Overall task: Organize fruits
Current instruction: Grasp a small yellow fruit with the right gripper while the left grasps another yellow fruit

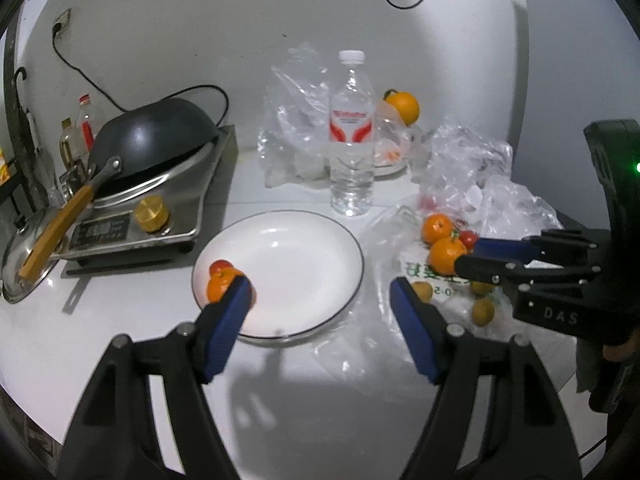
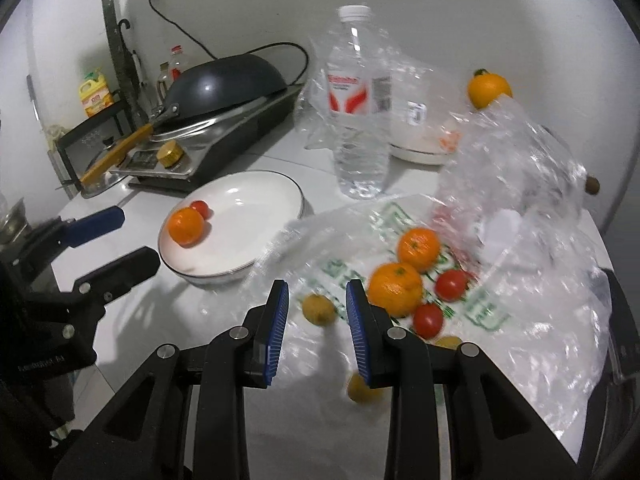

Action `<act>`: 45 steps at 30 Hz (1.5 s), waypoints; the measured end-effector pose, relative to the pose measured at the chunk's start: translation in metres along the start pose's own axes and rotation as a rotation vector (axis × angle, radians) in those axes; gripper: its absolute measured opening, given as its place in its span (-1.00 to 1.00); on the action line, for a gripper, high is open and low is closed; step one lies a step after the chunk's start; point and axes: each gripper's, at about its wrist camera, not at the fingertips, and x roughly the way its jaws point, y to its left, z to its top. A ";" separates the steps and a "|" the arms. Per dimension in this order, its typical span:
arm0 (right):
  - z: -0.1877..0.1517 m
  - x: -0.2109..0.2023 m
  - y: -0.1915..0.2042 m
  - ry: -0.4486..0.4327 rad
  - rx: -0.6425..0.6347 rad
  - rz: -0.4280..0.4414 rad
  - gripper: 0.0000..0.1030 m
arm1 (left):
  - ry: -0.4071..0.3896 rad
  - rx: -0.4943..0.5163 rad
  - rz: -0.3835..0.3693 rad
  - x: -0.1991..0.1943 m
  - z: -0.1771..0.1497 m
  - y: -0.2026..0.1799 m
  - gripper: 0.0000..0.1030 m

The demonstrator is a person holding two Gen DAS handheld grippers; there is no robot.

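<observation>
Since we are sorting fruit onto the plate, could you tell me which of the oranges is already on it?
The orange at the white plate's left rim, touching a small tomato. Two other oranges lie on the plastic bag; another sits far back near the wall.

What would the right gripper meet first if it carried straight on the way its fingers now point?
Probably the small yellow-brown fruit lying on the printed plastic bag, just ahead between the open fingers of the right gripper. Depth is unclear; the water bottle stands farther along.
</observation>
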 end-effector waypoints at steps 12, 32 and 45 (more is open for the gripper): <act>-0.032 -0.004 -0.036 0.029 0.033 -0.029 -0.38 | 0.024 0.073 -0.025 0.007 0.001 -0.041 0.42; -0.052 0.015 -0.032 0.088 0.015 0.031 -0.38 | 0.073 0.150 -0.040 0.019 -0.005 -0.073 0.42; -0.048 -0.001 -0.049 0.028 0.011 0.043 -0.47 | 0.089 0.239 -0.048 0.037 -0.001 -0.097 0.42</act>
